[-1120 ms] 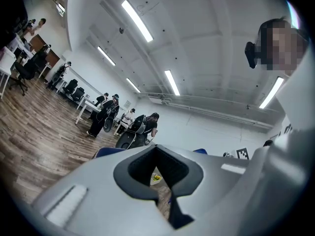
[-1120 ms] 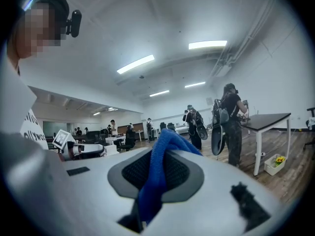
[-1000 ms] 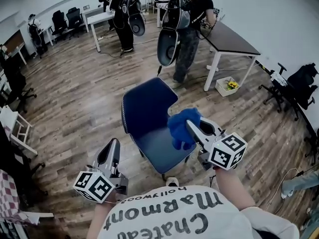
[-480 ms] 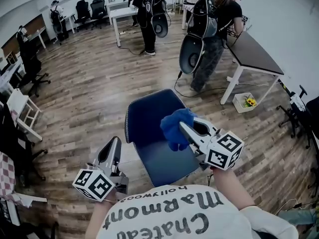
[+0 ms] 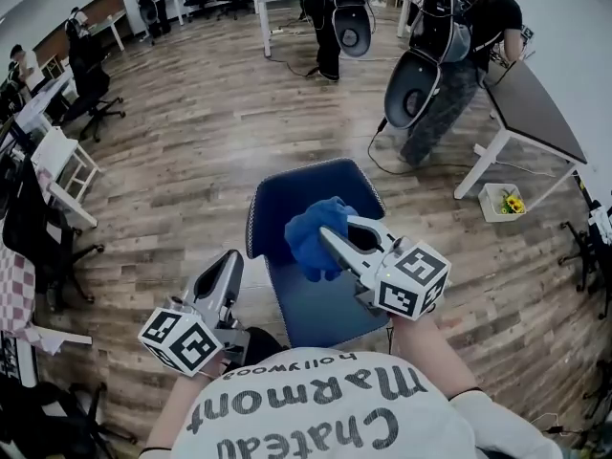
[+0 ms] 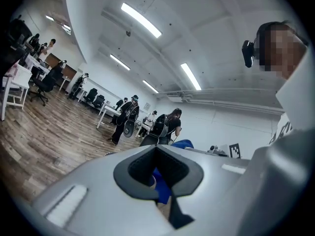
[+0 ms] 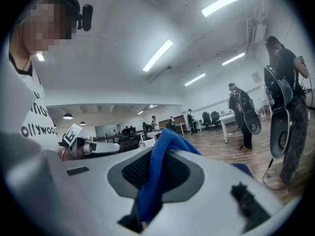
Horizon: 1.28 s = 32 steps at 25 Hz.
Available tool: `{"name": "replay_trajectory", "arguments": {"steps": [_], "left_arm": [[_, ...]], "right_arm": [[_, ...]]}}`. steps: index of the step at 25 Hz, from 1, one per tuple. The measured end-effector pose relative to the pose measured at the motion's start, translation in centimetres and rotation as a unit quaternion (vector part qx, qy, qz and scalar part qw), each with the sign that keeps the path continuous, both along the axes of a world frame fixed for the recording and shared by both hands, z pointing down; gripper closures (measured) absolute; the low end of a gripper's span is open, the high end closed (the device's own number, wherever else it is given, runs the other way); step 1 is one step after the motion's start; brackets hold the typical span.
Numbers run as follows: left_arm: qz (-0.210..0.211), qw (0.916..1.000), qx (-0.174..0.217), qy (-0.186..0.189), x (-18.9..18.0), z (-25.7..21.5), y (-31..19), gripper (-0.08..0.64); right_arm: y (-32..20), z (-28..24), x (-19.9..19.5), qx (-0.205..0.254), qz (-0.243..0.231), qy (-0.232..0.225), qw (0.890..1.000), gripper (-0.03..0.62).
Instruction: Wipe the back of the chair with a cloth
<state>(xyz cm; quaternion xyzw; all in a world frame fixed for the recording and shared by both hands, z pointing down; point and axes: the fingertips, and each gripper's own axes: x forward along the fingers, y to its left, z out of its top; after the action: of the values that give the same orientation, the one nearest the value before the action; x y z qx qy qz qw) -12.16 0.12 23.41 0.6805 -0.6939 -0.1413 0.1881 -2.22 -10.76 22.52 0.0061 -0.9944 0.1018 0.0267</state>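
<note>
Head view: right gripper (image 5: 327, 234) holds a blue cloth (image 5: 308, 237) over the blue chair (image 5: 316, 304), by its back; left gripper (image 5: 229, 261) is just left of chair.
Left gripper view: jaws together, nothing betw. them.
Right gripper view: jaws clamp the cloth (image 7: 156, 176).

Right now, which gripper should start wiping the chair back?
Right. The right gripper is shut on the blue cloth, which hangs over the blue chair near its backrest. The left gripper is shut on nothing and sits off the chair's left side.
</note>
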Motion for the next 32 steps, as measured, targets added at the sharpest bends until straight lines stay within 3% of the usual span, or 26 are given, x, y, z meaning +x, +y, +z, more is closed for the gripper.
{"name": "replay_trajectory", "arguments": {"steps": [4,8,16,21,32], "left_arm": [[0.006,0.9993,-0.029,-0.024,-1.1,1.1,-1.7,0.551],[0.001,0.9990,-0.010,-0.044,-3.6,0.6,-4.8,0.551],[0.076,0.9952,-0.017,-0.059,-4.5,2.9,-12.6,0.551],[0.106,0.9926,-0.056,-0.018,-7.5,6.1,-15.4,0.551],[0.144,0.9849,-0.096,0.001,-10.4,11.1,-17.3,0.551]], "right_arm": [[-0.6,1.0,-2.1,-0.009,0.001,0.008,1.000,0.529],[-1.4,2.4,-3.1,-0.016,0.024,0.021,0.999,0.528],[-5.5,6.5,-4.0,-0.086,0.069,0.042,0.993,0.528],[-6.8,9.7,-7.3,-0.135,0.077,0.054,0.986,0.528],[-6.8,16.8,-15.5,-0.211,0.036,0.085,0.973,0.528]]}}
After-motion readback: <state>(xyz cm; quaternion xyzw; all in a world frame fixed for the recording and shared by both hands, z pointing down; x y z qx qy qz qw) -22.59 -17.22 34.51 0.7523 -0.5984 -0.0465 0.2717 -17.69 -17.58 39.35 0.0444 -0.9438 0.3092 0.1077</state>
